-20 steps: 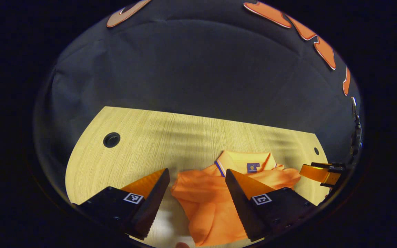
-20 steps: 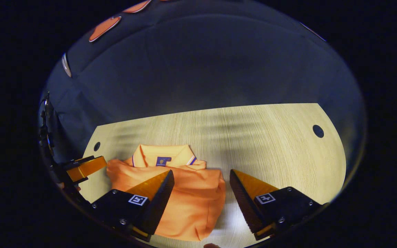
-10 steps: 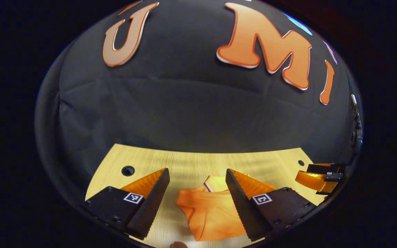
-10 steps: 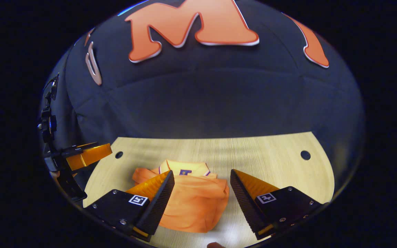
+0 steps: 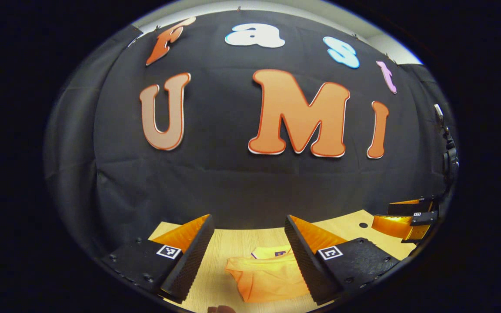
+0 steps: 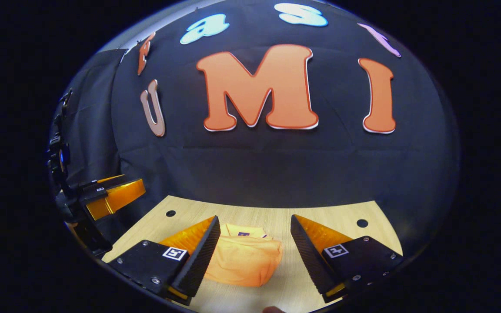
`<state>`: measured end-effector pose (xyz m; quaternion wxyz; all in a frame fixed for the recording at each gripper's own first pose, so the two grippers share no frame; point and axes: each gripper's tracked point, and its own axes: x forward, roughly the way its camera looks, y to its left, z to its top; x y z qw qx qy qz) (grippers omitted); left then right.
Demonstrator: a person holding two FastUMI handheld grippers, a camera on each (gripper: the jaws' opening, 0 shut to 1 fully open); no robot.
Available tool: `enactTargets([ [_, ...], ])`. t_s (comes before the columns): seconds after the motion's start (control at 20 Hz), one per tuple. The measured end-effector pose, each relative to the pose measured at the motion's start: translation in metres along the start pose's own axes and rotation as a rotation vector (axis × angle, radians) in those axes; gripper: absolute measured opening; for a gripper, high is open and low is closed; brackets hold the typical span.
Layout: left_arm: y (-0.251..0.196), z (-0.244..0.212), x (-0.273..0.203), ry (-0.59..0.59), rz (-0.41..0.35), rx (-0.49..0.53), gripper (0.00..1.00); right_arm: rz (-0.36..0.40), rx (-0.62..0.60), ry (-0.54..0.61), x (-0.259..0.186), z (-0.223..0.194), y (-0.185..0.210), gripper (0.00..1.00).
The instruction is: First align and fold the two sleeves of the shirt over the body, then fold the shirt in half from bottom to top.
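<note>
An orange polo shirt (image 5: 268,276) lies folded into a small bundle on the wooden table (image 5: 233,241), collar toward the booth wall. In the left gripper view my left gripper (image 5: 248,237) hangs open above and in front of it, nothing between its fingers. The right gripper view has the same shirt (image 6: 244,261) lying below my open right gripper (image 6: 255,237), with the collar's label showing at the far edge. Each view catches the other gripper off to the side: the right one (image 5: 407,219) at the right edge, the left one (image 6: 109,195) at the left edge.
The table (image 6: 285,221) has small round cable holes (image 6: 362,223) near its far corners, another hole (image 6: 171,213) on the left. The black booth wall rises straight behind the table. A fingertip (image 6: 272,309) shows at the bottom edge.
Both grippers have lifted and tilted upward, away from the shirt; the shirt and table now sit lower and smaller in both views. Both stayed open.
</note>
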<state>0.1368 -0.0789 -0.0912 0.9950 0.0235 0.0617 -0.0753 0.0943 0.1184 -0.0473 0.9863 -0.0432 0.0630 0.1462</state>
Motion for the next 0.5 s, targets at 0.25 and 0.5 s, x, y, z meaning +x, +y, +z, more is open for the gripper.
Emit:
enactTargets([
  [0.25, -0.018, 0.010, -0.053, -0.055, 0.015, -0.049, 0.98, 0.086, 0.033, -0.047, -0.047, 0.000, 0.020, 0.99],
  [0.5, -0.015, 0.006, -0.099, -0.092, 0.097, -0.095, 0.98, 0.121, -0.003, -0.138, -0.078, 0.008, 0.020, 0.98],
])
